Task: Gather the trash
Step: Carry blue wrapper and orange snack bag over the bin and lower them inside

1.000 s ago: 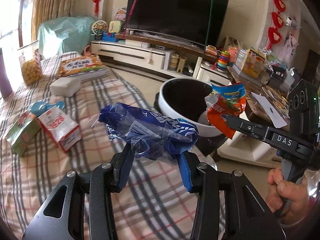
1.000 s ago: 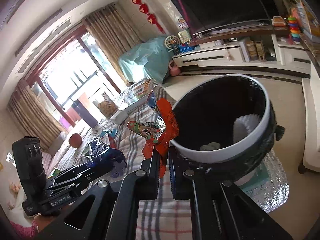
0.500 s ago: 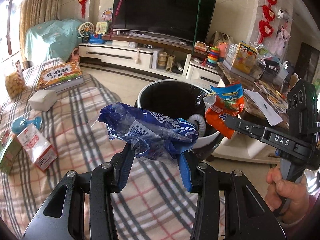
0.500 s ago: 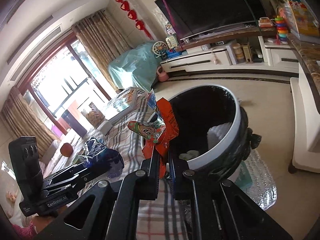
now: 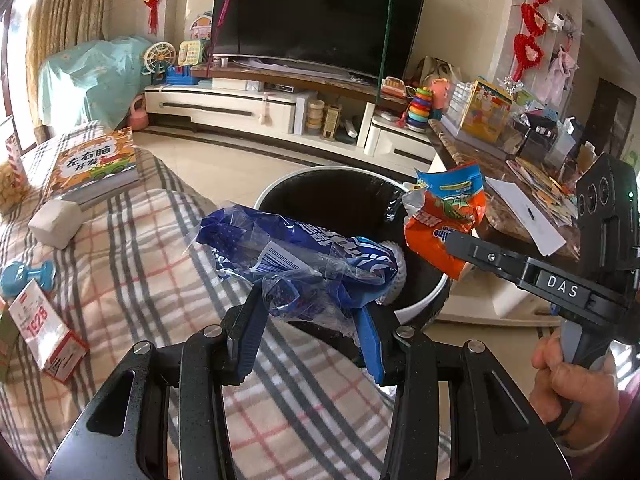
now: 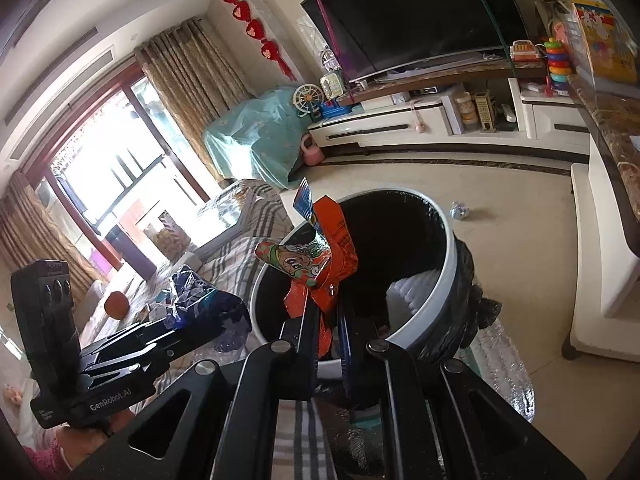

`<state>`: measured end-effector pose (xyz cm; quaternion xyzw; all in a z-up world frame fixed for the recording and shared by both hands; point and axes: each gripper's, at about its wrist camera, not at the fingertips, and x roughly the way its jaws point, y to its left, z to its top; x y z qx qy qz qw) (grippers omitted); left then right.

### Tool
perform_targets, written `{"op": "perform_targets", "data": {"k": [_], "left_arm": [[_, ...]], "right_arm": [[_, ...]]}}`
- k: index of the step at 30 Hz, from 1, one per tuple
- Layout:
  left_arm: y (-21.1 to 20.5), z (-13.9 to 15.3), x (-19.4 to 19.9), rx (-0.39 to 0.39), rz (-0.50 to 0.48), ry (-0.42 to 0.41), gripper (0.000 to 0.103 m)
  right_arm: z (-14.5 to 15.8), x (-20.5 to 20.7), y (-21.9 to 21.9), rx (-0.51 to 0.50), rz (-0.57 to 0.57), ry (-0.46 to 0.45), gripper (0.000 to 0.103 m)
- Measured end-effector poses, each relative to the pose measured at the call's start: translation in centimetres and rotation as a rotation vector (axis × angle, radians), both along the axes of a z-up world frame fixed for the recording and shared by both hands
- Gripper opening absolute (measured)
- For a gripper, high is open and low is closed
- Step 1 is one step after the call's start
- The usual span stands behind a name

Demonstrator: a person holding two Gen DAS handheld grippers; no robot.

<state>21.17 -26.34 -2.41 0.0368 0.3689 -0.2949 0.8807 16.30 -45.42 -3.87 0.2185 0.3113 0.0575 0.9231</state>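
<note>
a home living room: a big television [image 5: 316,16] at twelve o'clock on a low white tv cabinet [image 5: 224,106], red festive hangings [image 6: 256,42], curtains [image 6: 192,92], toys.

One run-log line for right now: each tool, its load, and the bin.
left tool: shut on blue wrapper | right tool: shut on orange wrapper | bin: open, black liner | both wrappers at bin rim, unreleased
</note>
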Motion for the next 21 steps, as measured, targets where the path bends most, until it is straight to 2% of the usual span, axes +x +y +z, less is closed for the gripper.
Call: {"op": "perform_targets", "data": {"k": [19,21], "left_arm": [[-3.5,-0.1,2.8,0.039,-0.058,0.023,0.042],[-3.7,-0.3,3.1,0.042,-0.057,0.033,0.043]], "right_arm": [[0.0,3.4,-1.3,-0.073,-0.004,0.051,0.009],[-0.2,3.7,-1.5,-0.077,-0.002,0.059,0.013]]}}
